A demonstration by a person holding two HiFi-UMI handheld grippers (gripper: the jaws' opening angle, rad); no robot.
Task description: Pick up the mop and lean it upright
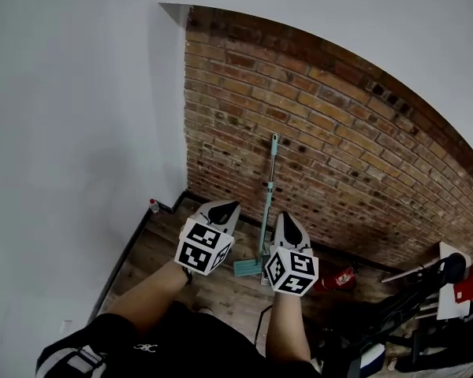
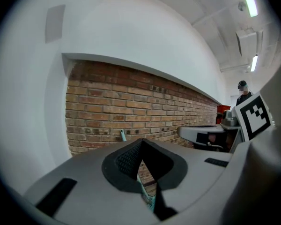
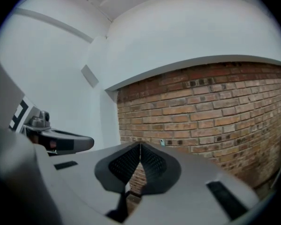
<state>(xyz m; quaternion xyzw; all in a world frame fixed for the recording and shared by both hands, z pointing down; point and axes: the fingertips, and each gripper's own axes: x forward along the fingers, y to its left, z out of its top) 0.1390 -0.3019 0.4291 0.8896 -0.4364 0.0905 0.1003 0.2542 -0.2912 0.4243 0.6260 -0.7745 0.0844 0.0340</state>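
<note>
**Item 1. White wall** (image 1: 71, 132): plain plaster on the left. It meets the brick in a corner.

**Item 2. Small bottle** (image 1: 154, 205): stands on the wooden floor (image 1: 154, 250) by the skirting, well apart from the mop.

**Item 3. Left gripper** (image 1: 225, 209): held in front of the person. Its own view shows the jaws closed tip to tip (image 2: 141, 141) with nothing between the pads. The teal seen below them is the mop, further off.

**Item 4. Mop** (image 1: 269, 187): the task's thing. It has a teal and grey shaft, and its flat head (image 1: 249, 268) is on the floor near the foot of the wall. The handle end is tilted back onto the brick wall (image 1: 339, 132). It shows between the two grippers, and neither one holds it.

**Item 5. Right gripper** (image 1: 288, 220): just beside the shaft in the head view. Its jaws are closed on nothing (image 3: 140, 145).

**Item 6. Red object** (image 1: 343, 278): lies on the floor to the right of the mop head. What it is cannot be made out.

**Handling note (judgement):**
- The lean looks done, and what remains is to confirm that it holds.
- The head should sit flat, and far enough out from the wall that the shaft bears on the brick and does not balance on its own.
- Both grippers should keep clear of the shaft, since a nudge could send it sliding sideways along the wall.
</note>
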